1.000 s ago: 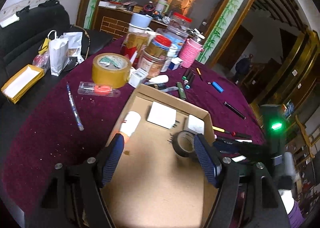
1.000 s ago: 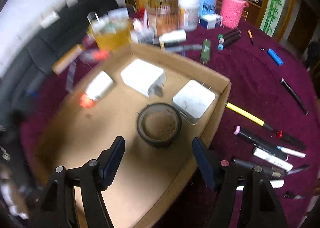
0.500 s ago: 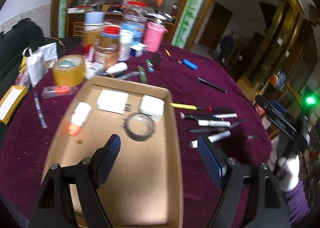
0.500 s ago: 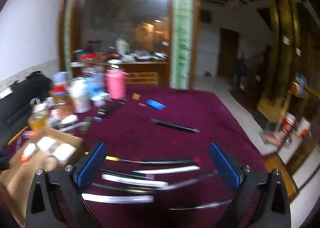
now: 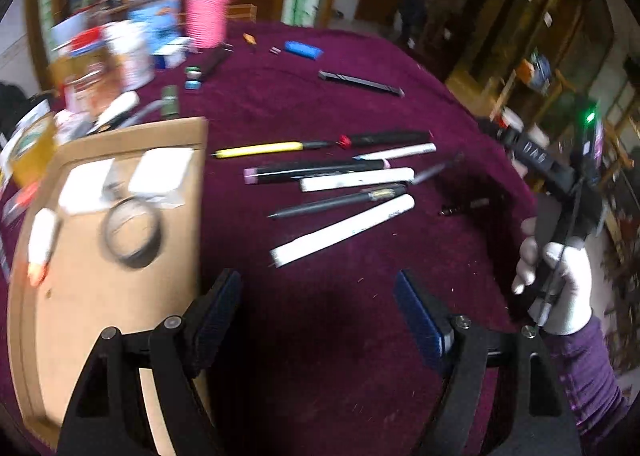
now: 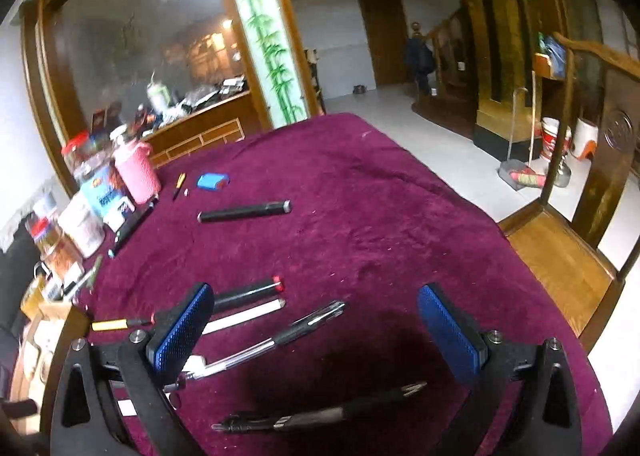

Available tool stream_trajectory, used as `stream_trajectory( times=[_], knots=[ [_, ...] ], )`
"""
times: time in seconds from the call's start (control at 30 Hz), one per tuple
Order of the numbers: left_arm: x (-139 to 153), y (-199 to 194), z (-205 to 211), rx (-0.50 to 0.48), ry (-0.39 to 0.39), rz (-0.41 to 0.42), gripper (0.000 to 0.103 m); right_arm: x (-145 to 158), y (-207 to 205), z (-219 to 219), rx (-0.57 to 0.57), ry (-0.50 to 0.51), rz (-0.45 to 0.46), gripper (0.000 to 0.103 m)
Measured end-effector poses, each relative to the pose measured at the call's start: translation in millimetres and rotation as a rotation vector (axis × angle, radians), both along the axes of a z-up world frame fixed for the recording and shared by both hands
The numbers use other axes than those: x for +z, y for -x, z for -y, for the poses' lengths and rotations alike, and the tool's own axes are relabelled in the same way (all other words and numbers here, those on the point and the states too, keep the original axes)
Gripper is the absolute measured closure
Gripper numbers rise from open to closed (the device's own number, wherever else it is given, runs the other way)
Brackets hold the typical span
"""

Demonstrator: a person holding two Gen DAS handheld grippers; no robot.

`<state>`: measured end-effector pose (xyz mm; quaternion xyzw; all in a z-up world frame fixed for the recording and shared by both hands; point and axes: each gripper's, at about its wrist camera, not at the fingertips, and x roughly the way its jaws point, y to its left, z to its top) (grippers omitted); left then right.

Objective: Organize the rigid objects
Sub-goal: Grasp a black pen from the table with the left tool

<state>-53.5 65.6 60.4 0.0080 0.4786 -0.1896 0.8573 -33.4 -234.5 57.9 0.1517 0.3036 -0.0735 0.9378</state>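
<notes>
Both jaws wide and empty: my right gripper (image 6: pixel 316 330) hangs over the pens (image 6: pixel 276 338) mid-frame, left gripper (image 5: pixel 320 312) beside the cardboard tray (image 5: pixel 196 191).

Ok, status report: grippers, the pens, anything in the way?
Left gripper open, empty. Right gripper open, its jaws just widened, nothing between the pads. Loose pens on the cloth beside the cardboard tray. Nothing blocking.

Beyond the fingers, past the table's (image 6: pixel 360 183) far edge, stands a bamboo-painted pillar (image 6: pixel 272 55) with a wooden door (image 6: pixel 380 35) to its right. Off to the right of the fingers, a broom and dustpan (image 6: pixel 520 175) lean beside two buckets (image 6: pixel 568 139).
</notes>
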Motion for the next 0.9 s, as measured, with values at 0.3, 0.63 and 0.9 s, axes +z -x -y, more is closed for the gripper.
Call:
stream_trajectory(
  times=[0.3, 0.63, 0.9],
  knots=[
    [-52, -54, 51, -0.010, -0.182, -0.057, 0.023, -19, -11, 26, -0.034, -0.148, -0.085, 0.001],
    [-39, 12, 93, -0.344, 0.124, -0.205, 0.019, -26, -14, 22, 0.001, -0.178, -0.124, 0.001],
    [-26, -49, 59, -0.089, -0.068, 0.023, 0.019, -29, -16, 23, -0.006, -0.176, -0.142, 0.001]
  ],
)
